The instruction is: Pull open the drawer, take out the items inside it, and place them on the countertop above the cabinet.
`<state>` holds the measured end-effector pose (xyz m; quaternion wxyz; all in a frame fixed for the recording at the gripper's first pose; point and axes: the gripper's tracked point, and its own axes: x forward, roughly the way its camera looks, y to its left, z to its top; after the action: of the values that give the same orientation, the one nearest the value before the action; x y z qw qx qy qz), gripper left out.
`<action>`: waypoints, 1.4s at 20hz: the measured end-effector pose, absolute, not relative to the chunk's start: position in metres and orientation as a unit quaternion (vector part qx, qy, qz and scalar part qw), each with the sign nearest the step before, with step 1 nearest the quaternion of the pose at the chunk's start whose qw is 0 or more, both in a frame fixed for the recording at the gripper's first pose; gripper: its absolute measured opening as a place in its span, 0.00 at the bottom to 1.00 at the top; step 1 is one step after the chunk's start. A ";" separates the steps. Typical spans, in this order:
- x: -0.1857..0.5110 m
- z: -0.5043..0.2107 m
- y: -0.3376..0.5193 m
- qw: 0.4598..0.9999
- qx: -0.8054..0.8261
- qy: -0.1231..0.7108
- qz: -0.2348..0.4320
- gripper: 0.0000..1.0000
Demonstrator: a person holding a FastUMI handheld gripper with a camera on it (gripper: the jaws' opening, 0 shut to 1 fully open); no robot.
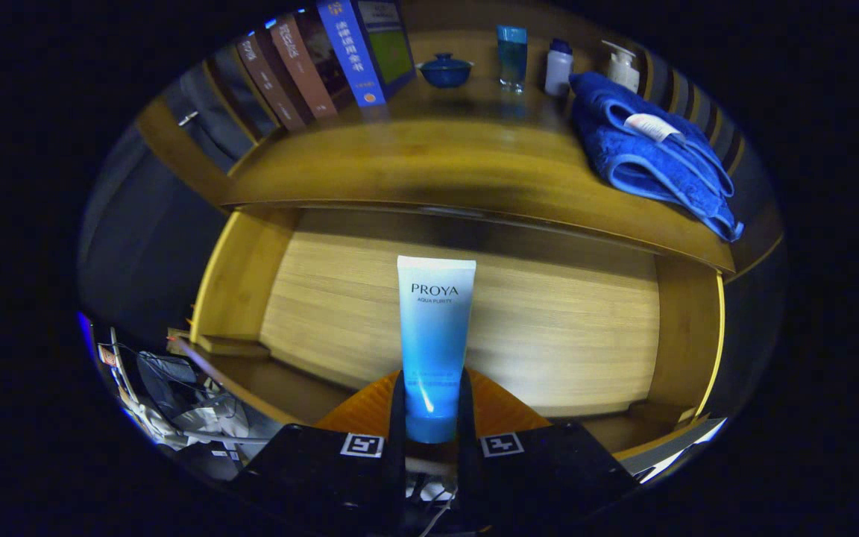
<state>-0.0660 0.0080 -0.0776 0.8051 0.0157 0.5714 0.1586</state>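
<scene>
A white-to-blue cosmetic tube stands upright between my fingers, its cap end down. My gripper is shut on the tube's lower part, both fingers pressing its sides. Behind and below the tube lies the open wooden drawer, its pale floor bare around the tube. Above the drawer runs the cabinet's wooden countertop, beyond the fingers.
On the countertop, a folded blue towel lies at the right. At the back stand several books, a blue lidded bowl, a blue glass, a white bottle and a pump dispenser. Cables and clutter lie below left.
</scene>
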 end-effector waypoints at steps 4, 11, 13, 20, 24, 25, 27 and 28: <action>-0.062 -0.030 0.017 0.823 0.025 0.541 0.172 0.33; 0.017 0.009 0.028 0.845 -0.004 0.517 0.137 0.33; 0.042 0.007 0.027 0.841 -0.007 0.528 0.123 0.33; 0.094 -0.036 0.004 0.816 0.004 0.575 0.060 0.33; 0.112 -0.058 0.000 0.807 -0.001 0.588 0.052 0.33; 0.114 -0.061 0.000 0.806 -0.004 0.590 0.052 0.32; 0.119 -0.071 0.000 0.806 -0.007 0.590 0.050 0.34; 0.122 -0.069 0.000 0.805 -0.008 0.591 0.049 0.36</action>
<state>0.1222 -0.0001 -0.0690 0.8051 -0.0079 0.5910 0.0491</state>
